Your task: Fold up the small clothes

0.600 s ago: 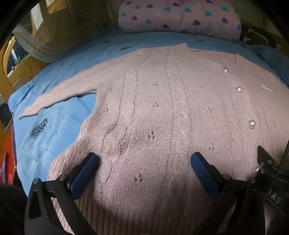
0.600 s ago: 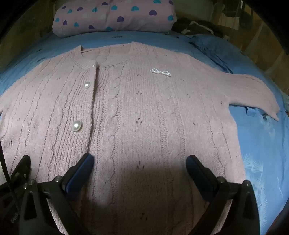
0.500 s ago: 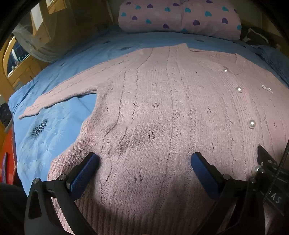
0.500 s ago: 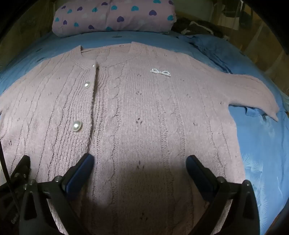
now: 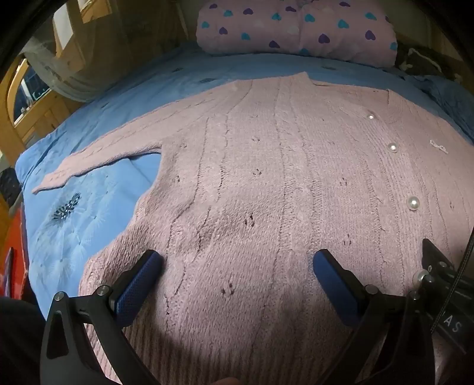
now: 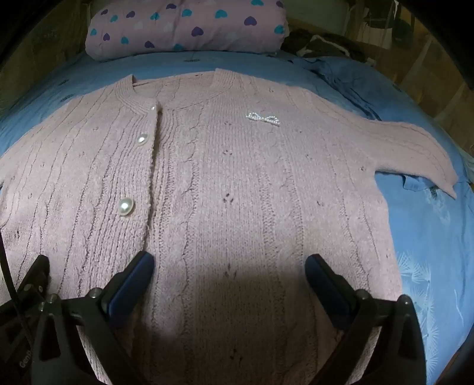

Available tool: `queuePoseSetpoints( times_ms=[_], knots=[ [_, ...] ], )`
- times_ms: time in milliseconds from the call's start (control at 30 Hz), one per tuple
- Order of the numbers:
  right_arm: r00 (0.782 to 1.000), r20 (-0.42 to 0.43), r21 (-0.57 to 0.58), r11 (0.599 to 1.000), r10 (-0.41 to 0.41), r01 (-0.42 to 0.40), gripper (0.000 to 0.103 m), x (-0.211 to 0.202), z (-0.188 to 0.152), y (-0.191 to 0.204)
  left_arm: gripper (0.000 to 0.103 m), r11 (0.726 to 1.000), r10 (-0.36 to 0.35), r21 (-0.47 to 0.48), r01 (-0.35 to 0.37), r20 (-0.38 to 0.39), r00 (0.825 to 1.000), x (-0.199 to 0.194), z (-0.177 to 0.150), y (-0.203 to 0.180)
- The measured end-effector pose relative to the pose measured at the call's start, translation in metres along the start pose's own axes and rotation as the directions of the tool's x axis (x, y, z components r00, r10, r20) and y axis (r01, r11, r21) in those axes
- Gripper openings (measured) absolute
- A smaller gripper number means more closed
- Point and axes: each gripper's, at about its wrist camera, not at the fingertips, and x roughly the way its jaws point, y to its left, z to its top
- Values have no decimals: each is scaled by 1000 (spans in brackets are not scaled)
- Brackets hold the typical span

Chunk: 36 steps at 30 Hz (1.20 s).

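A pink cable-knit cardigan (image 5: 266, 183) with pearl buttons lies flat and face up on a blue bedspread (image 5: 89, 207). It fills the right wrist view too (image 6: 237, 192), with a small pearl bow (image 6: 263, 118) on its chest. Its left sleeve (image 5: 97, 160) and right sleeve (image 6: 414, 148) lie spread out sideways. My left gripper (image 5: 237, 263) is open and empty over the hem's left half. My right gripper (image 6: 229, 263) is open and empty over the hem's right half.
A pink pillow (image 5: 296, 26) with heart prints lies at the head of the bed, also in the right wrist view (image 6: 186, 26). Dark clothes (image 6: 323, 44) are piled at the back right. Wooden furniture (image 5: 17, 97) stands to the left.
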Motion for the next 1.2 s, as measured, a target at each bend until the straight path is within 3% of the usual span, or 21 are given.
queuePoseSetpoints(
  times_ms=[1200],
  knots=[
    [1000,1,0,1000,-4,4,103,0,1,1,86,999,-38,-31,38,2,999,4,0,4]
  ],
)
